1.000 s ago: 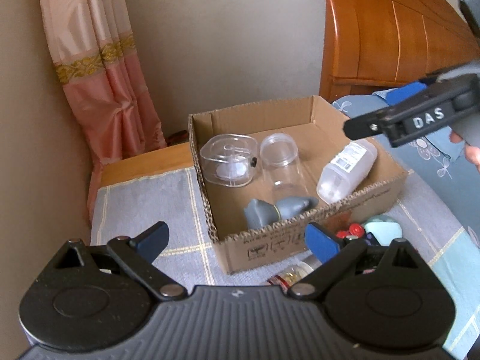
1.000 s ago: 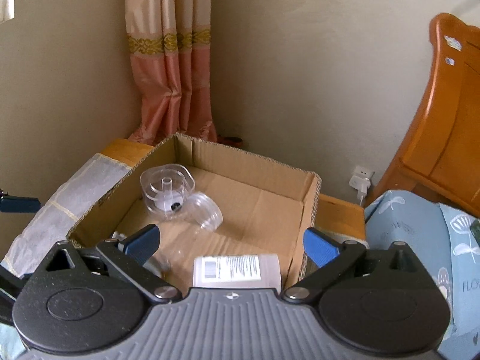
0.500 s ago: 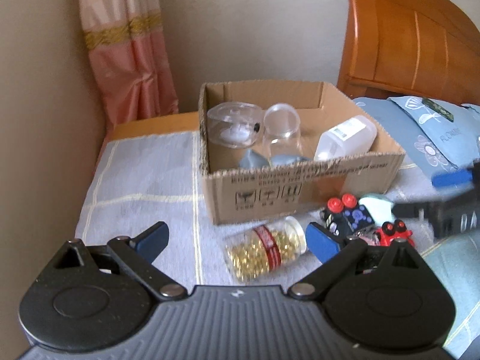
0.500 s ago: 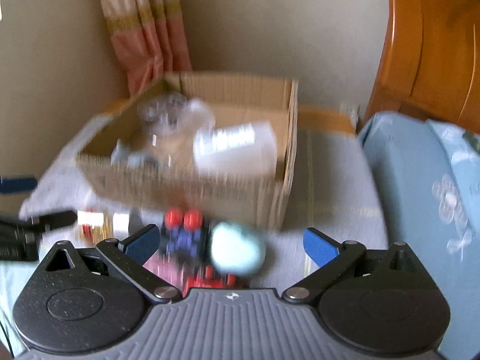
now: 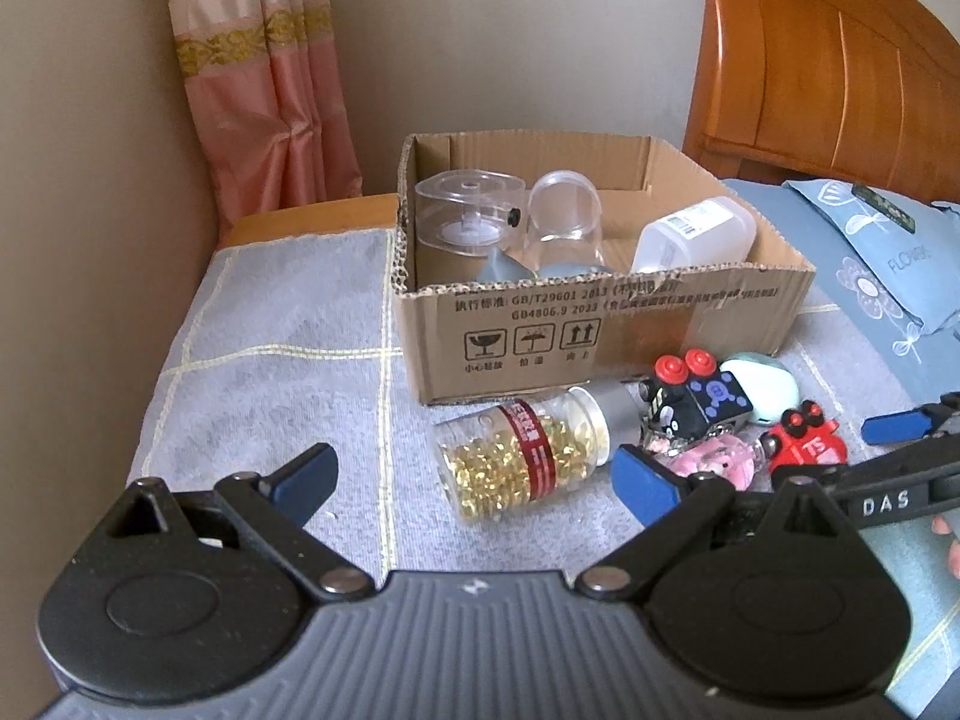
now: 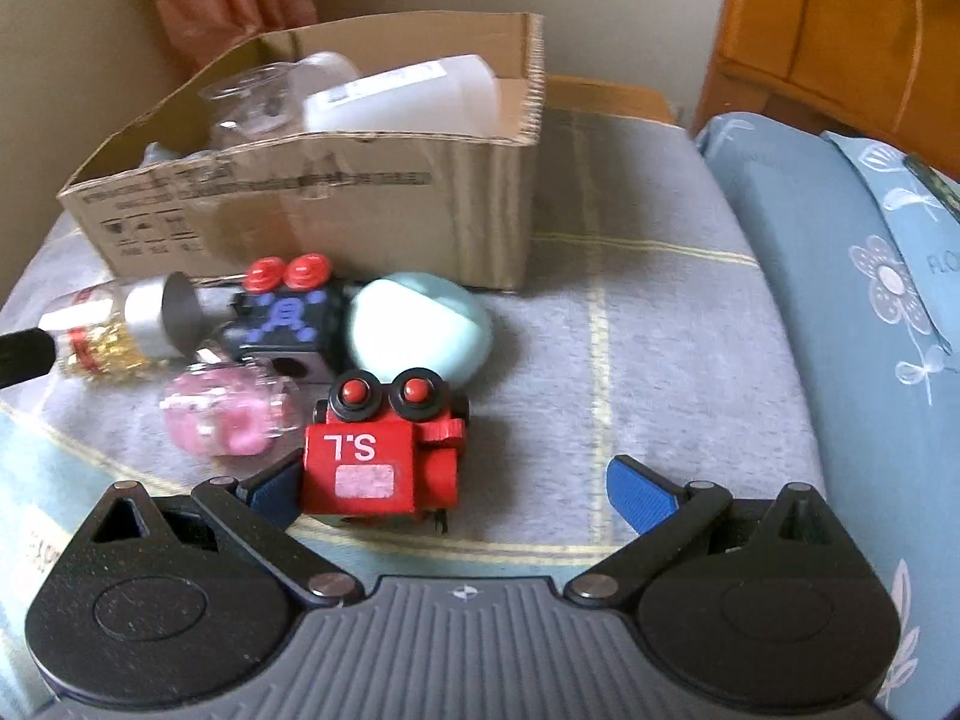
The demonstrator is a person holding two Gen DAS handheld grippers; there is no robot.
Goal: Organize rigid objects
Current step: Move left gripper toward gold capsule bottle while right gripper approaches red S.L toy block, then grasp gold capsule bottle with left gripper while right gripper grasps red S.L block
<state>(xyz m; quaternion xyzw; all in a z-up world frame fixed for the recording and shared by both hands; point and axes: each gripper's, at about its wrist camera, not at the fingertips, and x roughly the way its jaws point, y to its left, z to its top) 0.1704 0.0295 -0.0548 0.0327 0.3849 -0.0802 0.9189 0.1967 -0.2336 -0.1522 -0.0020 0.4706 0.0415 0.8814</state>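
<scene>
red toy (image 6: 384,450) sits on the cloth (image 6: 648,348) between my right gripper's (image 6: 456,486) spread fingers, ungrasped, near the box (image 6: 336,204), while my left gripper (image 5: 474,480) hangs released over the pill bottle (image 5: 528,456).

- A grey checked cloth (image 5: 270,372) covers the tabletop.
- An open brown cardboard box (image 5: 600,324) stands on it.
- In front lie a clear capsule bottle (image 5: 528,456), black toy block (image 6: 282,324), mint oval case (image 6: 420,336), pink jar (image 6: 228,414) and red toy block (image 6: 372,456).

Open right tongs (image 6: 465,489) flank the red toy (image 6: 384,456).
</scene>
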